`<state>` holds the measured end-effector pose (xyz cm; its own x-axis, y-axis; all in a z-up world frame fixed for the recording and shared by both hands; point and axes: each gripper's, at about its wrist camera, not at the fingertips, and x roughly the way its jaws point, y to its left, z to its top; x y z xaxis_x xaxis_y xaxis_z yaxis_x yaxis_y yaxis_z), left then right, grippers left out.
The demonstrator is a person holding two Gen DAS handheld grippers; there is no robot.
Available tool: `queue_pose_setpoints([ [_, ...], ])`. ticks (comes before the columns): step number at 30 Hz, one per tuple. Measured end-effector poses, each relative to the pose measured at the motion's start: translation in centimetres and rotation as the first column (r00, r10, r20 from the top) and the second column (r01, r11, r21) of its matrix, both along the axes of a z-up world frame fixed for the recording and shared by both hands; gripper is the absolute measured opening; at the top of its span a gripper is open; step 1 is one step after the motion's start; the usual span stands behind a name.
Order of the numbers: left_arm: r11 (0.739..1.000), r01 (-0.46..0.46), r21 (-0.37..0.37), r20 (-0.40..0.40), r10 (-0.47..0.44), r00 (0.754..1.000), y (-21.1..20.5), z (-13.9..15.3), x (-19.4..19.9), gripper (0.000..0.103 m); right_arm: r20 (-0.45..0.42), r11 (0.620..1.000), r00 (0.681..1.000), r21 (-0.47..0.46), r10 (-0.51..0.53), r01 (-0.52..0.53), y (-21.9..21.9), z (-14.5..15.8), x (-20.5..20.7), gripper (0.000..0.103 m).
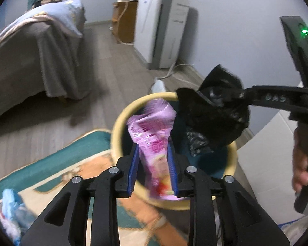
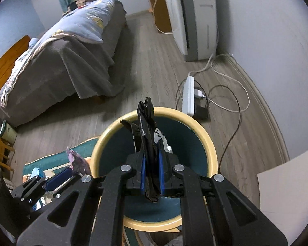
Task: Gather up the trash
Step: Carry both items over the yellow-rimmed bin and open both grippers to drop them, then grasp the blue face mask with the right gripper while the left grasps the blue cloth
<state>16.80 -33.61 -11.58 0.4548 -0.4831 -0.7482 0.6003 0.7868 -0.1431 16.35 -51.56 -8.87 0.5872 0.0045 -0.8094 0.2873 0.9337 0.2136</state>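
Two pieces of trash hang over the bin at frame centre, pink wrapper between the loosening left gripper, black bag clamped in the right gripper; either could catch the rim and fall outside.

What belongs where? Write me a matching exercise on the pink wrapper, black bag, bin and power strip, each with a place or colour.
Things:
1. pink wrapper
2. black bag
3. bin
4. power strip

Place or colour:
A. white, on the floor beyond the bin
B. in the right gripper
C. yellow rim, teal inside
D. in the left gripper

Pairs: 1-D, 2-B, 3-C, 4-A
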Motion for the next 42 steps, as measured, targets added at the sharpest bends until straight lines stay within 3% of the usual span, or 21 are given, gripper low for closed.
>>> queue_pose_setpoints([
  [2,1.000,0.020,-0.018,-0.008,-0.020,1.000,-0.4,-0.1,-0.3,0.057,-0.001,1.000,1.000,-0.007,0.002,-0.002,-0.2,-0.2,-0.2,0.011],
  [6,0.999,0.039,-0.036,-0.001,-0.039,0.999,-0.8,0.0,-0.4,0.066,-0.036,1.000,0.999,-0.009,0.001,-0.001,-0.5,-1.1,-0.2,0.014],
  [8,0.999,0.032,-0.042,0.005,-0.032,0.999,-0.6,0.3,-0.6,0.077,-0.045,1.000,0.999,0.002,-0.012,0.012,-0.7,-1.4,-0.1,0.029],
  [10,0.999,0.016,-0.049,0.012,-0.016,1.000,-0.2,0.5,-0.6,0.080,-0.038,0.999,0.999,0.020,-0.025,0.026,-1.0,-1.3,-0.1,0.043],
  [13,0.998,-0.018,-0.057,0.028,0.019,0.999,0.9,1.2,-0.7,0.093,-0.017,0.999,0.999,0.015,-0.036,0.037,-0.7,-0.5,-0.3,0.060],
  [17,0.996,-0.053,-0.073,0.043,0.056,0.998,2.8,2.5,-1.1,0.095,0.005,0.999,0.999,0.009,-0.044,0.043,-0.2,0.5,-0.7,0.092],
  [19,0.995,-0.066,-0.078,0.050,0.070,0.996,3.8,3.1,-1.4,0.095,0.015,0.999,0.999,0.017,-0.047,0.047,0.1,1.0,-0.9,0.098],
  [26,0.989,-0.122,-0.079,0.134,0.132,0.982,8.9,6.5,-3.5,0.097,0.046,0.999,0.999,0.037,-0.018,0.016,2.8,2.9,-1.1,0.097],
  [33,0.972,-0.217,-0.087,0.153,0.228,0.962,15.1,8.4,-4.2,0.098,0.063,0.999,0.997,0.019,0.047,-0.049,7.3,4.3,-0.2,0.097],
  [38,0.945,-0.314,-0.094,0.156,0.325,0.933,20.2,9.1,-4.6,0.098,0.036,0.997,0.997,-0.051,0.066,-0.065,11.0,4.4,0.4,0.097],
  [42,0.907,-0.414,-0.074,0.155,0.420,0.894,24.1,8.9,-4.8,0.098,-0.032,0.990,0.995,-0.098,0.098,-0.101,14.8,3.5,1.3,0.097],
])
